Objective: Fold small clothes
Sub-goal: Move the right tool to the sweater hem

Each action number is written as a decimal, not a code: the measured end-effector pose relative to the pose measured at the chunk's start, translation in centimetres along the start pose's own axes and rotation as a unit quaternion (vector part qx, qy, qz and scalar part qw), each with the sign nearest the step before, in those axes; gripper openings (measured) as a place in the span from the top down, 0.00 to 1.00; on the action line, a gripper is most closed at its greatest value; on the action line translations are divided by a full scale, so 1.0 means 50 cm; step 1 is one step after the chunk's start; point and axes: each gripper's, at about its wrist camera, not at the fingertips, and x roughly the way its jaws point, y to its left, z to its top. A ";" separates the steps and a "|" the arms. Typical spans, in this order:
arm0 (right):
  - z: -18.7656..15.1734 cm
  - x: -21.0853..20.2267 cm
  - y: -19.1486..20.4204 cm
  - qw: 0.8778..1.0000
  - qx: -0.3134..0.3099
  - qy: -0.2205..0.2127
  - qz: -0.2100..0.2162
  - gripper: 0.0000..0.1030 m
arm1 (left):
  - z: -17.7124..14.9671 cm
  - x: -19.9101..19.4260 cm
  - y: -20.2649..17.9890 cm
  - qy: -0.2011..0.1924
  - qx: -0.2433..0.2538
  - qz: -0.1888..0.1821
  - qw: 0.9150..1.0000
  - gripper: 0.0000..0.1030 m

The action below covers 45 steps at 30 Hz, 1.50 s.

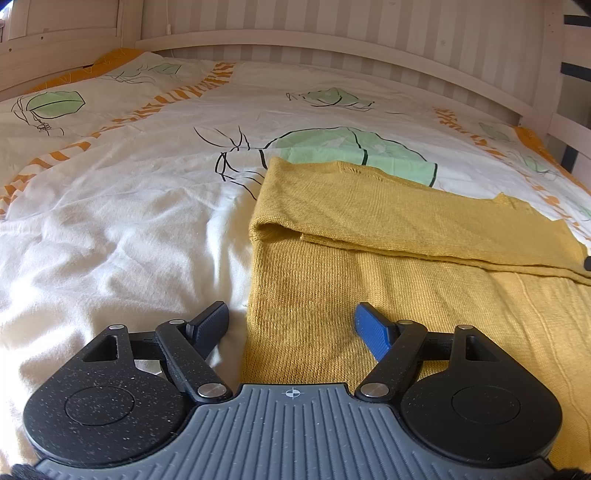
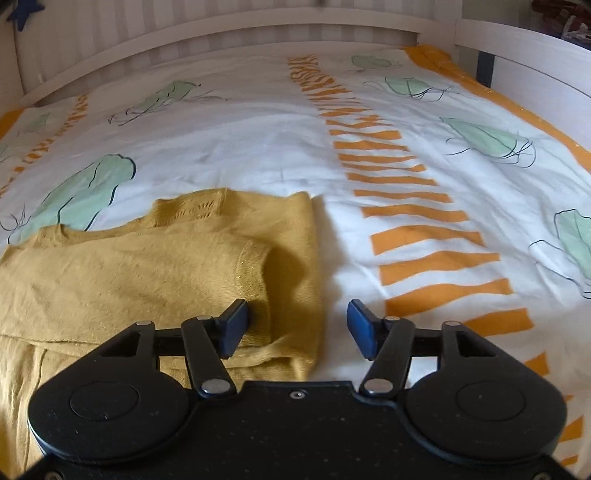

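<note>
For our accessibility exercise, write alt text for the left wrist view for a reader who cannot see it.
An open left gripper hovers over the left edge of a mustard knitted garment, partly folded, lying on a white duvet printed with green leaves and orange stripes. A pale slatted bed frame runs behind.

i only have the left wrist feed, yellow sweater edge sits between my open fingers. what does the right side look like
Observer: The right gripper is open too, straddling the opposite side edge of the yellow sweater.
Operator: is anything folded over on that side
Observer: Yes, a sleeve lies folded across the body; its end bunches up just ahead of the right gripper's left finger.
Operator: what's under the other finger
Observer: Bare duvet, by a band of orange stripes running away toward the bed rail.
</note>
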 end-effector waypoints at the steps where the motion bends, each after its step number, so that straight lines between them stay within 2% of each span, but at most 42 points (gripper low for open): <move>1: 0.001 -0.004 0.001 1.000 -0.004 -0.005 -0.003 0.38 | 0.001 0.000 0.000 0.000 0.000 0.000 1.000 0.27; 7: 0.011 -0.016 0.013 0.999 -0.010 -0.029 0.027 0.35 | 0.000 0.000 0.000 0.000 0.001 0.001 1.000 0.27; 10: 0.015 0.005 0.025 0.999 -0.013 -0.017 0.032 0.31 | 0.002 0.001 0.001 0.000 0.000 0.000 1.000 0.27; 13: -0.002 0.041 0.027 1.000 -0.008 0.017 0.019 0.26 | 0.001 0.001 0.001 0.000 0.000 0.000 1.000 0.27; 19: -0.005 0.034 0.001 0.999 0.023 0.017 0.030 0.20 | 0.000 0.001 -0.001 0.001 0.002 0.002 1.000 0.27; 27: -0.043 -0.069 -0.038 0.995 0.060 0.024 0.080 0.16 | 0.005 0.006 -0.005 0.010 0.007 0.002 1.000 0.24; 33: -0.124 -0.156 -0.056 0.989 0.078 0.066 0.104 0.11 | 0.013 0.008 -0.009 0.024 0.012 -0.005 1.000 0.17; 38: -0.175 -0.212 -0.067 0.985 0.086 0.099 0.114 0.03 | 0.027 0.003 -0.010 0.066 0.027 -0.019 0.997 0.11; 45: -0.228 -0.258 -0.081 0.977 0.096 0.131 0.138 0.02 | 0.002 -0.066 0.017 0.115 0.027 -0.057 0.991 0.12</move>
